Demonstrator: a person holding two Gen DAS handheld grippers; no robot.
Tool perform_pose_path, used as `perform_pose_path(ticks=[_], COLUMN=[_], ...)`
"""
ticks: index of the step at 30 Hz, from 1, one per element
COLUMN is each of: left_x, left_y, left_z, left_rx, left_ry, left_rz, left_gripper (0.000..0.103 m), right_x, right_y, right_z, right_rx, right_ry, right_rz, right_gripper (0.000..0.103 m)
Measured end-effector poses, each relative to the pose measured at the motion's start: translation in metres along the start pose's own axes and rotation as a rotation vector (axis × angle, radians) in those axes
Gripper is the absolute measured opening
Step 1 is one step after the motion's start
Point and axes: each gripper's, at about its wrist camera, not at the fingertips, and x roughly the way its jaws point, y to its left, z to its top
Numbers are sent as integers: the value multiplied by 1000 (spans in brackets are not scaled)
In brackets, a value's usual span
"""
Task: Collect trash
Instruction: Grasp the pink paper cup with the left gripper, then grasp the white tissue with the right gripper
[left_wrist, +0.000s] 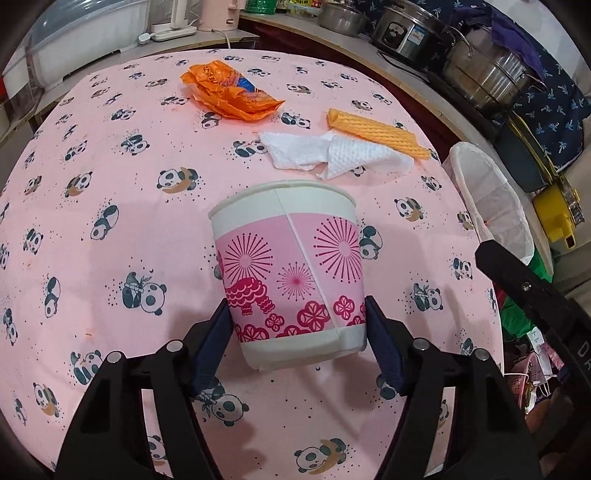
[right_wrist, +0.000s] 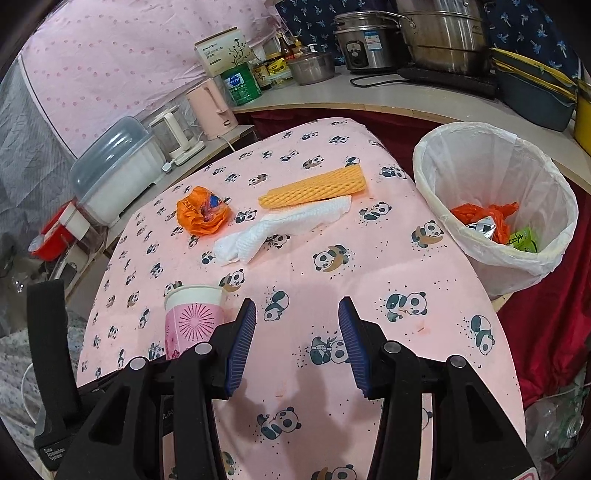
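A pink and white paper cup (left_wrist: 291, 269) stands slightly tilted on the panda tablecloth (left_wrist: 110, 206). My left gripper (left_wrist: 295, 306) has its blue pads against both sides of the cup near its base. In the right wrist view the cup (right_wrist: 192, 317) is just left of my right gripper (right_wrist: 297, 306), which is open over bare cloth with nothing between its fingers. Farther back lie a crumpled orange wrapper (left_wrist: 229, 92) (right_wrist: 203, 210), a white paper towel (left_wrist: 332, 155) (right_wrist: 280, 229) and an orange foam net sleeve (left_wrist: 380, 134) (right_wrist: 314, 186).
A white-lined trash bin (right_wrist: 491, 166) (left_wrist: 491, 199) stands off the table's right edge with orange and green trash inside. Pots and a rice cooker (right_wrist: 365, 40) crowd the counter behind. A pink kettle (right_wrist: 212, 107) and a lidded plastic box (right_wrist: 114, 170) sit at the left.
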Motion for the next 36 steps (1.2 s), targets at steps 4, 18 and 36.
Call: perform_pose_path(ticks=[4, 18, 36], left_x=[-7, -4, 12], left_y=[0, 17, 30], left_z=[13, 64, 84], left_rx=[19, 14, 0], left_ry=[-53, -163, -164], left_rz=[30, 124, 141], left_gripper=[66, 67, 67], right_x=[10, 77, 135], right_y=[1, 10, 6], right_z=[7, 48, 66], right_rx=[4, 62, 209], right_ry=[7, 69, 147], right_rz=[9, 80, 170], right_gripper=[46, 46, 26])
